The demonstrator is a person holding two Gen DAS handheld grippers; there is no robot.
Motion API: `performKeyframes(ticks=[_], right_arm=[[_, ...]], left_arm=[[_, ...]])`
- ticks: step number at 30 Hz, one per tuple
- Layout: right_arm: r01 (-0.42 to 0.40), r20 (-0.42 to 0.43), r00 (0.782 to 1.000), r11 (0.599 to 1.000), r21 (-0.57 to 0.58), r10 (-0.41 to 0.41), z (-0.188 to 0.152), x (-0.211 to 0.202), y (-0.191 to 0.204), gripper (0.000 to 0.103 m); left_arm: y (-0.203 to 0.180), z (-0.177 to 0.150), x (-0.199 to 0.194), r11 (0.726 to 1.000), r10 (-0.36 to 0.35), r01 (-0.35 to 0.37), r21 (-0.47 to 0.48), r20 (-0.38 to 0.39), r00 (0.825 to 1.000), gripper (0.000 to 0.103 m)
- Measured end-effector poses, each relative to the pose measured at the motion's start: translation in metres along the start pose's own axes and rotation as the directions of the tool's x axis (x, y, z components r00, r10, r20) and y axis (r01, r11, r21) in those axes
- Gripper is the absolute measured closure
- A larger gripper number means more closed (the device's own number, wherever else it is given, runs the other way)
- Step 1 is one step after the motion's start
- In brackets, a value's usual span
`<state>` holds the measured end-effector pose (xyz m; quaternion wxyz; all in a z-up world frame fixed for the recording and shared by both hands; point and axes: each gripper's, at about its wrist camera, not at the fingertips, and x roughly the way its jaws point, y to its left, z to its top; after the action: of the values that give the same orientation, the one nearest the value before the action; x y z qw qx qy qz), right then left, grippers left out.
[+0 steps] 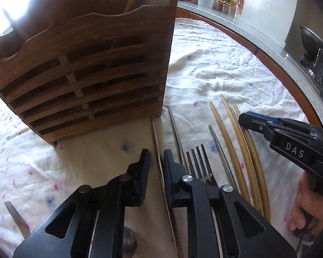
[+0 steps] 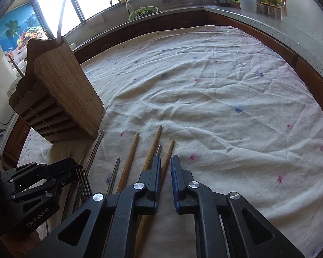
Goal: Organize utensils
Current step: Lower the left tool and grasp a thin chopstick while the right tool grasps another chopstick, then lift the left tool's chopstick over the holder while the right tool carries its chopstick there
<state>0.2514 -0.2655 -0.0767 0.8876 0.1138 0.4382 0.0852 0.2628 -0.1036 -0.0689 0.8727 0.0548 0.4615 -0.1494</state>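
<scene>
The left tool (image 1: pixel 156 158) is held low over the white cloth (image 1: pixel 215 64) on the counter. Its jaws are seen a bit apart, w/ a thin pale stick (image 1: pixel 156 137) lying in the gap; no squeeze on it can be seen, so the tool is counted as open. Just right of it, a fork (image 1: pixel 197 161) is laid flat, partly hidden under the tool's right finger. A 2nd fork (image 1: pixel 16 218) is seen far left near the edge.

The wooden holder (image 1: pixel 86 64) is stood on the cloth just past the left tool, w/ slats on its front.

The right tool (image 2: pixel 166 164) is held over the brown chopsticks (image 2: pixel 130 161), which are laid side by side on the cloth near the holder's right side. Its jaws are seen apart, w/ one brown stick in the gap. Whether that stick is touched can't be told. Thin metal chopsticks (image 1: pixel 175 129) are laid between the fork & the holder.
</scene>
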Motion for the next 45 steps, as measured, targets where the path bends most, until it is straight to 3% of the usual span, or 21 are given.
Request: performKeyframes(ticks=[7,20,23,30,40,45], right_arm=[[-0.015,-0.017,1.0,1.0,-0.004,0.015,-0.006,-0.005,-0.003,0.096],[-0.026,-0.009,1.0,1.0,-0.006,0.026,0.004,0.004,-0.001,0.096],[-0.075,-0.004,0.997,0.997,0.035,0.075,0.004,-0.003,-0.006,0.097],[-0.139,0.108,0.985,0.99,0.038,0.134,0.007,-0.059,0.002,0.098],[-0.211,0.263,0.942,0.977,-0.018,0.208,0.013,-0.144,0.024,0.098],[-0.219,0.316,0.922,0.975,-0.049,0.223,0.016,-0.173,0.033,0.098]], left_arm=[[0.014,-0.013,-0.012,0.997,-0.067,0.066,-0.043,-0.035,0.997,0.095],[0.007,0.013,0.002,1.0,-0.005,0.006,0.015,-0.04,0.999,0.097],[0.01,0.009,-0.007,1.0,-0.02,0.019,-0.006,-0.028,0.999,0.098],[0.031,-0.008,-0.076,0.992,-0.089,0.098,-0.079,0.112,0.99,0.099],[0.068,-0.028,-0.174,0.98,-0.118,0.161,-0.119,0.308,0.944,0.099],[0.059,-0.029,-0.197,0.977,-0.113,0.17,-0.126,0.369,0.922,0.099]])
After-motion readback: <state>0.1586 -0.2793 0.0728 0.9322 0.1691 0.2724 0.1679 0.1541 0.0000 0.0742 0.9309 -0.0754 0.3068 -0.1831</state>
